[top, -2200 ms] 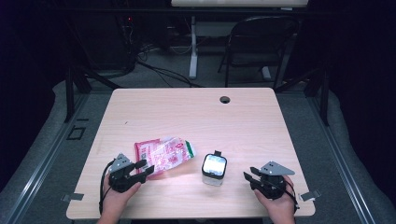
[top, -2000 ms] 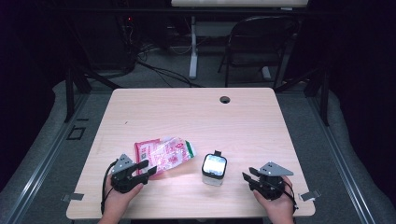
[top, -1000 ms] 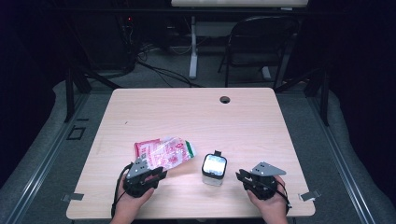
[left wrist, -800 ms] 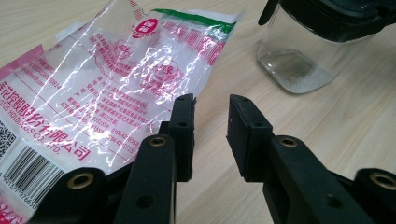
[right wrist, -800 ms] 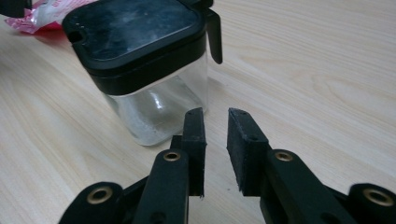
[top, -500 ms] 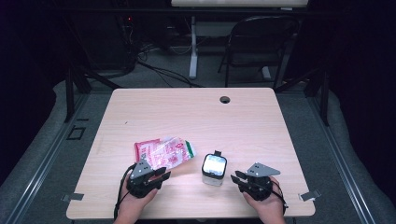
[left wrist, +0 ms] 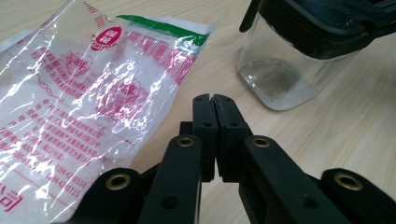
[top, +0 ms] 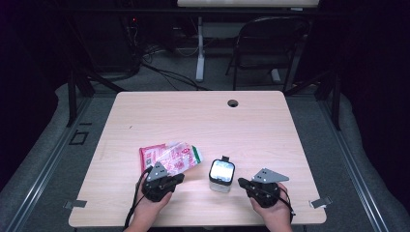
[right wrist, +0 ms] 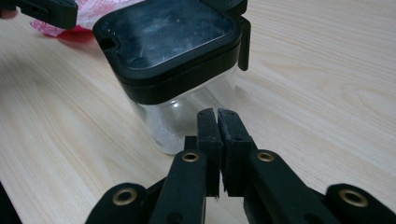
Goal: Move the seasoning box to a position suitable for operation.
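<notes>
A clear plastic bag (top: 169,157) with red and green print lies on the table's near left part. Beside it to the right stands a small clear jar (top: 222,175) with a black lid. My left gripper (top: 177,178) is shut and empty, its tip just off the bag's (left wrist: 84,93) near edge, with the jar (left wrist: 285,70) ahead to the right. My right gripper (top: 241,182) is shut and empty too, its tip (right wrist: 217,113) close against the jar's (right wrist: 177,60) glass side. The jar holds a thin layer of white grains.
The wooden table (top: 203,121) has a round cable hole (top: 233,103) near its far edge. A black folding chair (top: 268,43) and cables stand on the floor behind it. A person's hands (top: 270,217) hold both grippers at the near edge.
Both grippers have moved inward: the left one rightward to the bag's near edge, the right one leftward to the jar. Bag and jar have not moved.
</notes>
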A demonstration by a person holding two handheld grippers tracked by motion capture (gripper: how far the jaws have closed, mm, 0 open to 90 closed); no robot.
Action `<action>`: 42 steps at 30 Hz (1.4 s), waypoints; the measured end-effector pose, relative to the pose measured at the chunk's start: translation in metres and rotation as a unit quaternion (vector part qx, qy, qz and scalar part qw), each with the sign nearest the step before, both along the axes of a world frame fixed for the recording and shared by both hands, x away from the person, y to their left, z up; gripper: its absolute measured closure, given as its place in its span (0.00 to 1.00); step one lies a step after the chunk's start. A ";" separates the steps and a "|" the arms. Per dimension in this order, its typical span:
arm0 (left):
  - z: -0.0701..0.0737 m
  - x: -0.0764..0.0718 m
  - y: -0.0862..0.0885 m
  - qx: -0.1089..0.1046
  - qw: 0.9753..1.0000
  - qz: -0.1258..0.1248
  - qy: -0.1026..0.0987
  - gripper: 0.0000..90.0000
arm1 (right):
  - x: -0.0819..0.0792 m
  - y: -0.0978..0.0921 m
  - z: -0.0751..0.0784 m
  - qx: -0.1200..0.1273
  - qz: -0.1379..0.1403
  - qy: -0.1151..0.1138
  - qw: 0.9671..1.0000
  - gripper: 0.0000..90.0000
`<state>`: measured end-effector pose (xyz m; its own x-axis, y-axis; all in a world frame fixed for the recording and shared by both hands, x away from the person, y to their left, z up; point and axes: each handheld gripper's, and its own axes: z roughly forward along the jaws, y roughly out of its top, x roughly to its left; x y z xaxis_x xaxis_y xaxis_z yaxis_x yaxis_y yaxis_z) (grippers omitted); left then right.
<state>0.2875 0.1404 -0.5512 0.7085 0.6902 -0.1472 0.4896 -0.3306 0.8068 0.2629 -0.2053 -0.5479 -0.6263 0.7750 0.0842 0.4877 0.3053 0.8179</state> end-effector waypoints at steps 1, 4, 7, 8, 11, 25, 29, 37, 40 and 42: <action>0.000 0.000 -0.002 -0.003 1.000 0.000 0.000 0.98 | 0.000 0.000 0.000 0.000 0.000 0.000 1.000 0.98; 0.002 0.001 -0.005 -0.001 1.000 0.000 -0.005 1.00 | 0.006 -0.002 0.002 0.013 -0.004 0.005 1.000 1.00; 0.002 0.002 -0.010 -0.008 1.000 -0.001 -0.001 1.00 | 0.014 -0.002 0.006 -0.003 -0.005 0.004 1.000 1.00; 0.002 0.002 -0.013 -0.008 1.000 -0.001 0.000 1.00 | 0.020 0.000 0.007 -0.004 -0.001 0.007 1.000 1.00; 0.002 0.001 -0.019 -0.006 1.000 -0.012 -0.002 1.00 | 0.026 0.004 0.010 -0.008 0.001 0.006 1.000 1.00; -0.001 -0.006 -0.023 -0.006 1.000 -0.030 0.002 1.00 | 0.059 0.008 0.005 -0.003 0.008 -0.006 1.000 1.00; -0.002 -0.008 -0.026 -0.007 0.999 -0.032 0.002 1.00 | 0.063 0.012 0.005 -0.018 0.021 -0.010 1.000 1.00; -0.003 -0.012 -0.029 -0.001 0.999 -0.039 0.005 1.00 | 0.062 0.011 0.003 -0.022 0.039 0.005 0.999 1.00; -0.003 -0.014 -0.031 -0.001 0.999 -0.043 0.005 1.00 | 0.059 0.013 0.002 -0.035 0.048 0.010 0.998 1.00; -0.003 -0.016 -0.033 -0.003 0.999 -0.049 0.005 1.00 | 0.057 0.014 0.000 -0.033 0.048 0.013 0.998 1.00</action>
